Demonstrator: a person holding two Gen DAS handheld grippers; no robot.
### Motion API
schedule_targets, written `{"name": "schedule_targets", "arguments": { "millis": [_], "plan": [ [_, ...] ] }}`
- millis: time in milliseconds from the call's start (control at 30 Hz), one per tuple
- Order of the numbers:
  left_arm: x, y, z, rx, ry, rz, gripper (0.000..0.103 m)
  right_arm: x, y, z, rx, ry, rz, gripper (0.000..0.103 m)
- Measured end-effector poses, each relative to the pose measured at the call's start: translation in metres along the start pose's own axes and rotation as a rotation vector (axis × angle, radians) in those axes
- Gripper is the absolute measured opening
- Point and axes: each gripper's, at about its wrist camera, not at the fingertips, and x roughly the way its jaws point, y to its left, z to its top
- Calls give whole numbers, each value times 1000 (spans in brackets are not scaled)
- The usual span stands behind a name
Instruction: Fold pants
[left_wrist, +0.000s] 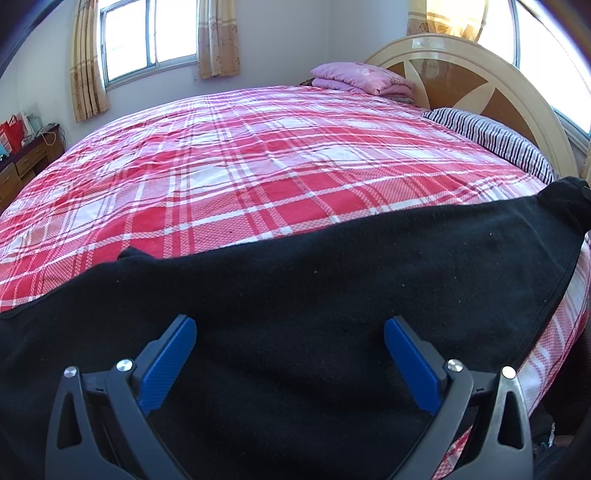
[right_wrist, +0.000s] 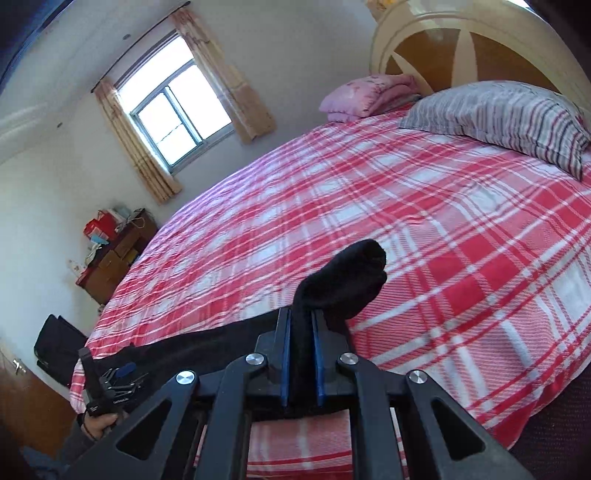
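Black pants (left_wrist: 295, 266) lie stretched along the near edge of the bed with the red and white plaid sheet (left_wrist: 258, 166). My left gripper (left_wrist: 290, 325) hovers over the cloth near its left part, blue pads (left_wrist: 168, 363) wide open and nothing between them. My right gripper (right_wrist: 300, 314) is shut on the right end of the pants (right_wrist: 347, 280), and a bunch of black fabric sticks up past the fingertips, lifted off the sheet. In the right wrist view a hand holds the left gripper (right_wrist: 122, 373) at the lower left, by the pants' other end.
A striped pillow (right_wrist: 509, 118) and a folded pink blanket (right_wrist: 365, 96) lie by the headboard (left_wrist: 480, 81). A wooden dresser (right_wrist: 114, 254) stands by the far wall under a curtained window (right_wrist: 177, 110). A black bag (right_wrist: 59, 343) sits on the floor beside the bed.
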Motion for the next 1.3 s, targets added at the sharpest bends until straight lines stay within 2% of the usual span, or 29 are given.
{"name": "schedule_targets", "arguments": {
  "millis": [233,567,700,867,1000,1100,1167,1267,1300],
  "plan": [
    [-18,20,10,-75,-41,10,103,10,74,1,-118,14,114,10],
    [-37,52,22,-142,-103,35,103,76,202,-21,-326,138,272,10],
    [-42,63,24,-155,-118,57,103,118,253,-47,-409,219,311,10],
    [-43,83,23,-201,-121,86,103,165,295,-92,-493,332,341,10],
    [-44,94,21,-244,-122,85,103,199,314,-135,-572,418,315,10],
    [-43,95,20,-255,-127,72,103,216,317,-159,-655,489,265,11],
    [-41,91,20,-249,-123,53,103,212,315,-161,-685,495,262,18],
    [-36,81,19,-237,-100,-9,103,184,305,-149,-692,462,316,59],
    [-34,76,18,-233,-92,-43,103,173,298,-143,-683,443,334,60]
  ]
}}
